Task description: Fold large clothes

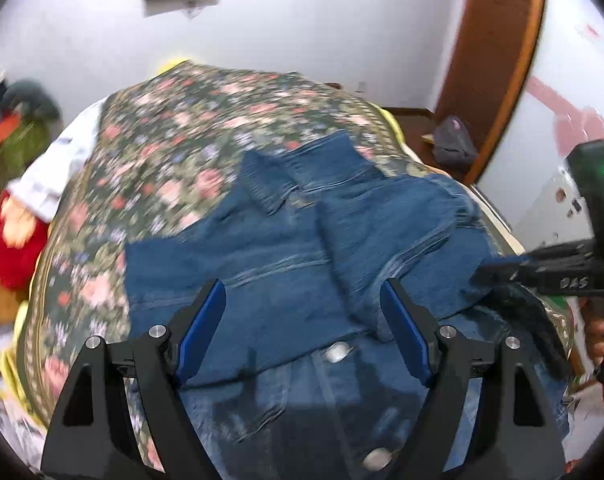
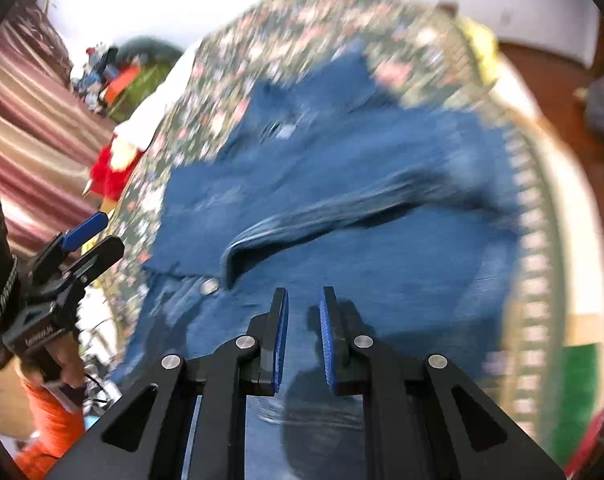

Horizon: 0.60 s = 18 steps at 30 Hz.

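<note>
A blue denim jacket (image 1: 286,248) lies spread on a bed with a floral bedspread (image 1: 182,128), its sleeves folded across the body and its metal buttons (image 1: 336,351) showing near me. My left gripper (image 1: 302,286) hovers open just above the jacket's near part, with nothing between its blue pads. My right gripper (image 1: 486,274) comes in from the right over the jacket's edge. In the right wrist view the jacket (image 2: 342,184) is blurred. There my right gripper (image 2: 305,292) is shut and holds nothing, and my left gripper (image 2: 106,234) stands open at the left.
A red and white soft toy (image 1: 10,240) lies at the bed's left edge. A brown wooden door frame (image 1: 498,60) and a dark bag (image 1: 454,144) are at the far right. A striped curtain (image 2: 30,140) hangs at the left. A hand (image 2: 68,364) grips the left tool.
</note>
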Each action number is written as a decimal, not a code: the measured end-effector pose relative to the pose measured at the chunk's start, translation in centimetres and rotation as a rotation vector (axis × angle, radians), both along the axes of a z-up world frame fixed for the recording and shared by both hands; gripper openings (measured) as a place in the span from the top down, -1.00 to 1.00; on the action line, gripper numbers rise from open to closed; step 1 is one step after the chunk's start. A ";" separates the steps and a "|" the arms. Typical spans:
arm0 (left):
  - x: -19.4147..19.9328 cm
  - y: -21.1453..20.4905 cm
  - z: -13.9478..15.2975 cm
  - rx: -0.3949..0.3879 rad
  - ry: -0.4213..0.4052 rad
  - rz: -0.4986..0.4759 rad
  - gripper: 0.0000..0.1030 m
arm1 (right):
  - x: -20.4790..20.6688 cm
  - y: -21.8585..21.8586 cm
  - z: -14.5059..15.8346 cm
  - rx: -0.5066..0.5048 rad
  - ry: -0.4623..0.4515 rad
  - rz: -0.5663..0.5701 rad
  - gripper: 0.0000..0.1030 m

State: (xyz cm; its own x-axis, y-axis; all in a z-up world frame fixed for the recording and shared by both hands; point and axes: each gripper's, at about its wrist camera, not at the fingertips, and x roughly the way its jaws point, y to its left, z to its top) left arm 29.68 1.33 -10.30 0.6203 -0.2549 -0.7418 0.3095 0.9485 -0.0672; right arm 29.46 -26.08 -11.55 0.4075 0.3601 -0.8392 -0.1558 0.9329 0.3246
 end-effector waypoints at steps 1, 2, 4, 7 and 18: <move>0.3 -0.8 0.2 0.009 -0.004 -0.016 -0.54 | -0.2 -1.1 0.5 -0.014 -0.024 -0.026 0.78; 0.7 -2.0 0.3 0.019 -0.006 -0.038 -0.54 | -0.5 -2.6 1.1 -0.032 -0.055 -0.063 0.78; 1.7 -4.6 0.5 0.028 -0.002 -0.088 -0.54 | -0.7 -4.6 1.8 -0.070 -0.093 -0.115 0.78; 3.4 -8.6 -0.2 0.037 0.039 -0.158 -0.54 | -1.3 -8.0 2.2 -0.144 -0.142 -0.205 0.78; 8.5 -18.9 -6.4 0.103 0.213 -0.297 -0.29 | -1.4 -13.9 -2.1 -0.099 -0.027 -0.303 0.78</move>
State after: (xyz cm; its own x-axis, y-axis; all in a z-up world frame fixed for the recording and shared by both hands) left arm 38.17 -17.54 -16.72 0.3595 -0.3178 -0.8774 0.5614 0.8247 -0.0687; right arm 28.11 -39.99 -13.67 0.5065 0.1361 -0.8514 0.1267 0.9650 0.2296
